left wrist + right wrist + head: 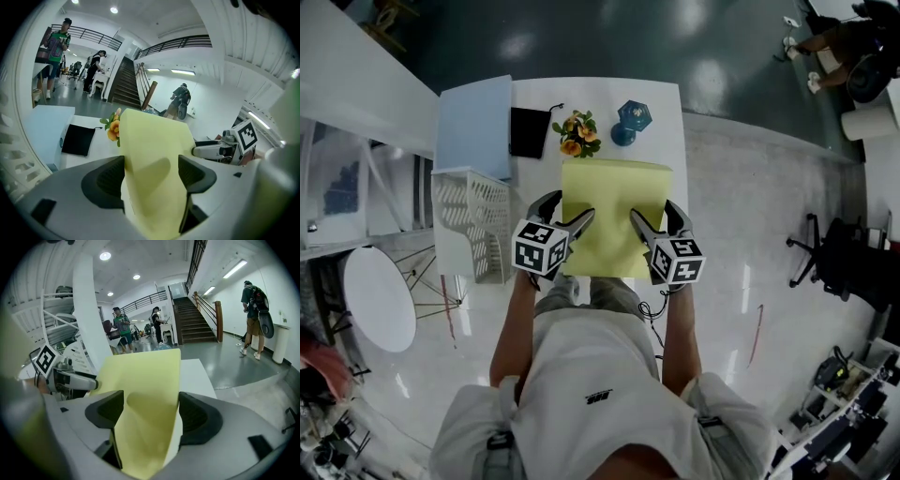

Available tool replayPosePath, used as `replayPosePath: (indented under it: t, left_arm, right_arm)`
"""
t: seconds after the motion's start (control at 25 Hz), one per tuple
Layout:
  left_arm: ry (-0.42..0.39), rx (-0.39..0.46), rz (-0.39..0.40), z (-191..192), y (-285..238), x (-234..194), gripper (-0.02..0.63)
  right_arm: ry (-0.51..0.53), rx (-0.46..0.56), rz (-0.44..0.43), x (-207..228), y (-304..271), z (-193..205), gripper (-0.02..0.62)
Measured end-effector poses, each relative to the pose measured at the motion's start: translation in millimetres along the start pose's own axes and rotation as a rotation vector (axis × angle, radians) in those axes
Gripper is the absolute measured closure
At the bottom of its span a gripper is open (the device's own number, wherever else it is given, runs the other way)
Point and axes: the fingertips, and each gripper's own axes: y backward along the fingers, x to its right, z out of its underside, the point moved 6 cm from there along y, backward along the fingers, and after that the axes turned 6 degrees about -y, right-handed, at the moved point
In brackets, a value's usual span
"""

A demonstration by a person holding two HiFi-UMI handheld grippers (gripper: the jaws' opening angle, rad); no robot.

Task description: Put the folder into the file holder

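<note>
White table, glossy floor; left claw, right claw seemingly pinch folder.

**Item count at the counter**

One counter. One yellow folder. One white mesh file holder. One pale blue board. One black pouch. One flower sprig. One blue ornament. Two gripping tools: the left tongs and the right tongs.
</note>
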Motion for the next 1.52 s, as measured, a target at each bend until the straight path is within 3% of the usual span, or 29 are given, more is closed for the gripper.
replayPosePath:
  t: [1.52]
  left_arm:
    - [-0.197,0.193,-0.035,-81,35,30,0.236]
  right_arm:
    - [0.073,0.218,0.000,-13,43,-66,0.225]
